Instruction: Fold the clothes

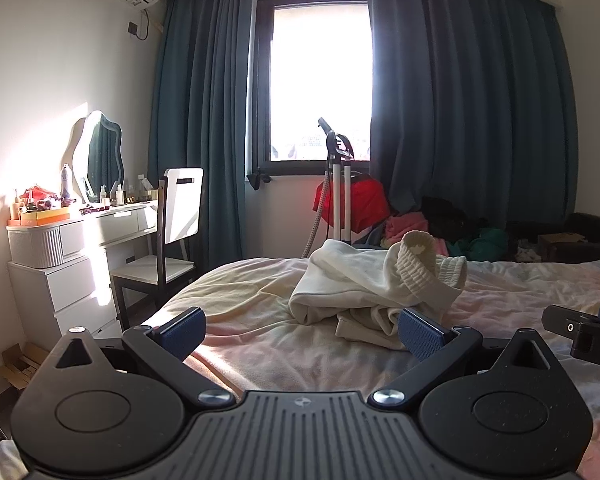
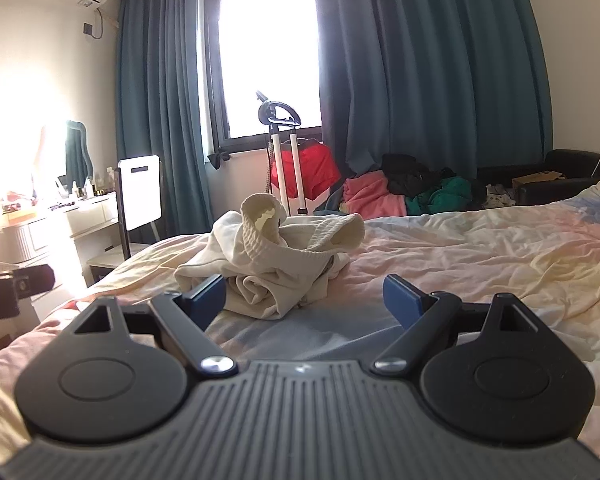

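Cream garment (image 1: 372,284) lies crumpled on bed (image 1: 260,344), far of my left claw (image 1: 302,330) and right claw (image 2: 304,300); both released, empty. Folding not begun.

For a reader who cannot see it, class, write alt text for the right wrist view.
A crumpled cream garment lies on a rumpled bed, just beyond the open, empty right gripper. Behind are teal curtains round a bright window, a garment steamer and a pile of clothes.
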`<state>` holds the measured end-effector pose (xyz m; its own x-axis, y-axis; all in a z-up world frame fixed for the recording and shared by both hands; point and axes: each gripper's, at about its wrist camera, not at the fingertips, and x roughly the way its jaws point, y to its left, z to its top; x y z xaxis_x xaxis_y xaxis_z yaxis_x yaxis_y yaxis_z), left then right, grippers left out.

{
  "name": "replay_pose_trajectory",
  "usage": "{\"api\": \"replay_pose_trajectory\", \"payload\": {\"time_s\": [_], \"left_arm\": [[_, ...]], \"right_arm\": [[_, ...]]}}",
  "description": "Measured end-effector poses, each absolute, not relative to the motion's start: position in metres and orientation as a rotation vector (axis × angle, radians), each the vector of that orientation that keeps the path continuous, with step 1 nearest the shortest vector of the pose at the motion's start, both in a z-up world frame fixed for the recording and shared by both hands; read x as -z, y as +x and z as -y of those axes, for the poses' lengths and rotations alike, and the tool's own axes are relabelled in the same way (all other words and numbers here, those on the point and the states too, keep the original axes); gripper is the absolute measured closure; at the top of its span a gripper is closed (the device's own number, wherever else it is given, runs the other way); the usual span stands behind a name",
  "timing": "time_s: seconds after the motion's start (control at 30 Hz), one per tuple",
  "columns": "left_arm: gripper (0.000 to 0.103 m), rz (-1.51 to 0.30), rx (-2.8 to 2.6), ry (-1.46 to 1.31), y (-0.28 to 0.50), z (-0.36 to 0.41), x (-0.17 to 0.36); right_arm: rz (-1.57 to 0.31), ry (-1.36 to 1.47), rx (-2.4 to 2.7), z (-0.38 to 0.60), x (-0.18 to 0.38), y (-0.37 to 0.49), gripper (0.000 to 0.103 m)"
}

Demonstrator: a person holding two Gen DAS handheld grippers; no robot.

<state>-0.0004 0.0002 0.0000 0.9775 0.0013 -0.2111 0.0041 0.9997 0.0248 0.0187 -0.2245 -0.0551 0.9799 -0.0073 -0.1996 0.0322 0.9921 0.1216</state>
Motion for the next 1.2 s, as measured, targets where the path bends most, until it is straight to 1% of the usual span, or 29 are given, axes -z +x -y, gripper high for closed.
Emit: {"api": "replay_pose_trajectory", "payload": {"time_s": [0.33, 1.2], "left_arm": [[0.0, -0.255, 0.006, 0.034, 0.01, 0.002, 0.003], [0.0, -0.253, -0.002, 0.011, 0.006, -0.001, 0.006]], "right_arm": [[-0.203, 0.146, 0.018, 0.225, 0.057, 0.018, 0.016], [-0.196, 0.149, 0.022, 0.224, 0.053, 0.016, 0.016]]}}
